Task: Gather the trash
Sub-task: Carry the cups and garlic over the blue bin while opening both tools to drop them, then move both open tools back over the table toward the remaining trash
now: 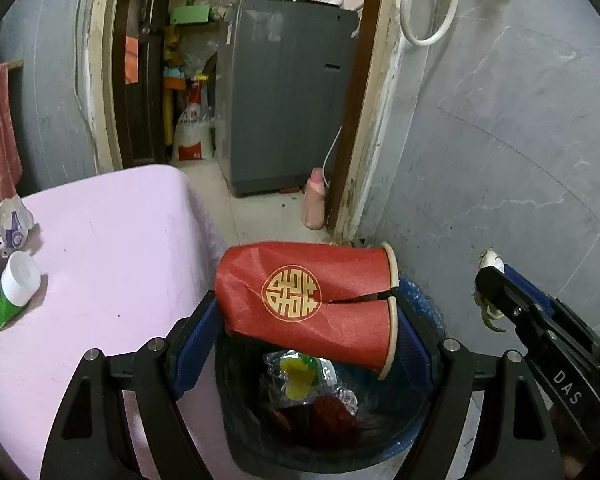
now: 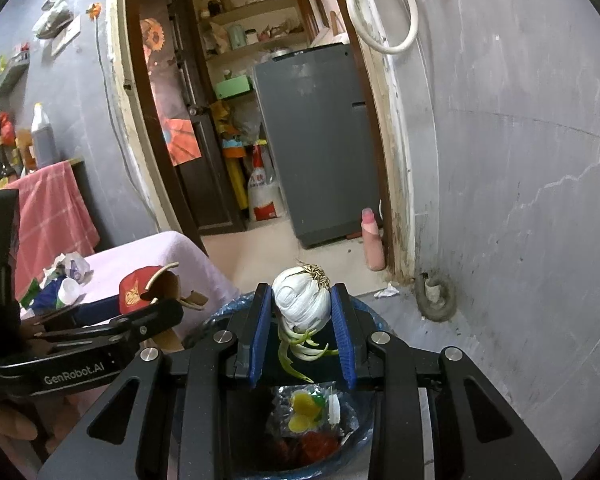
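On the pink table [image 1: 112,232], near its left edge, crumpled paper [image 1: 14,220] and a white-capped green tube [image 1: 14,286] still lay uncollected. To their right, off the table's right edge, the left gripper [image 1: 306,312] was clamped across a crushed red paper cup [image 1: 300,292], one pad on its base and the other on its split rim, holding it sideways directly above the blue-lined trash bin [image 1: 428,312]. Inside the bin sat a clear wrapper with yellow and green bits [image 1: 300,376] and something red. Farther right, the right gripper [image 2: 300,312] held a sprouting garlic bulb [image 2: 302,300] pinched between its blue pads, also over the bin's opening, green shoots hanging down.

The risks looked modest but real. The cup was long and lay across the bin mouth; released from there, its rim end might catch the bin's right edge and tip out onto the floor. The garlic sat toward the bin's far edge, so, being round, it could bounce or roll off the liner if let go too early. The two grippers were close together and could knock each other while releasing.
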The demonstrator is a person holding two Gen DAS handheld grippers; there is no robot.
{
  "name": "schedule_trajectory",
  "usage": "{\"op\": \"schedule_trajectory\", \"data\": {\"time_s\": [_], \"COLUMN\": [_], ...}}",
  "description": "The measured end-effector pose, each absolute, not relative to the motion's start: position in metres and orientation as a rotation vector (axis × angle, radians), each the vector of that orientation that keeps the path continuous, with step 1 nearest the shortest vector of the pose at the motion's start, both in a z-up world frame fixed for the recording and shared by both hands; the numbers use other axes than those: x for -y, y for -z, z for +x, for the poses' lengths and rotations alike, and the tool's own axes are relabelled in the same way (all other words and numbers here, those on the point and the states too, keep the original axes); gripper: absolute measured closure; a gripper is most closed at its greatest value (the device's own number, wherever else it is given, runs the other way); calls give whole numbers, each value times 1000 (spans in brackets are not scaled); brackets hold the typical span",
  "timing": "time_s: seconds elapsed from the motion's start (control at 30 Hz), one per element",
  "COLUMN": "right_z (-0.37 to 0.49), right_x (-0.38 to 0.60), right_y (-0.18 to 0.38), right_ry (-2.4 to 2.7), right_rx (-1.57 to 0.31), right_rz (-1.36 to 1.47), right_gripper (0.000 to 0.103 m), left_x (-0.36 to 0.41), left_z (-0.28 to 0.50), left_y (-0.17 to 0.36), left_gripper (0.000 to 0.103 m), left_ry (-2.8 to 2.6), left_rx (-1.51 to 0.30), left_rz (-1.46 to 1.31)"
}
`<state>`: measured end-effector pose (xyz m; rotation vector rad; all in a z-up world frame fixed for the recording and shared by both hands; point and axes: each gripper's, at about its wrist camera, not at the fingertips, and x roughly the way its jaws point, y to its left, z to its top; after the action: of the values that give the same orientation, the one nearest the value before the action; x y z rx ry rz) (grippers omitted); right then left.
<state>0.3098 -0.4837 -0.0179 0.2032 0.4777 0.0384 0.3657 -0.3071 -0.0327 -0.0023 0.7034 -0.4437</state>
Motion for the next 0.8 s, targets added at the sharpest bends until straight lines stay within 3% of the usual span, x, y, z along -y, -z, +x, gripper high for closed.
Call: {"op": "schedule_trajectory", "data": {"time_s": [0.23,0.3,0.53,0.8], "right_z": [315,315,314,305], "right_x": [488,489,488,486], "right_y": [23,21,13,-7], "right_ry": [-38,-37,-26,-7], "right_rx": [-507,-504,-480,-415], "right_rz": [233,239,246,228], "right_gripper": [72,66,62,49], "left_x": [303,301,293,294], "left_z": [369,369,369,364], "left_y": [30,28,20,8], "left_gripper": [26,26,26,24], "left_ry": [458,460,473,505], "left_rx": [-739,-744,-754,-751], "left_rz": [-43,-55,-97,-112]}}
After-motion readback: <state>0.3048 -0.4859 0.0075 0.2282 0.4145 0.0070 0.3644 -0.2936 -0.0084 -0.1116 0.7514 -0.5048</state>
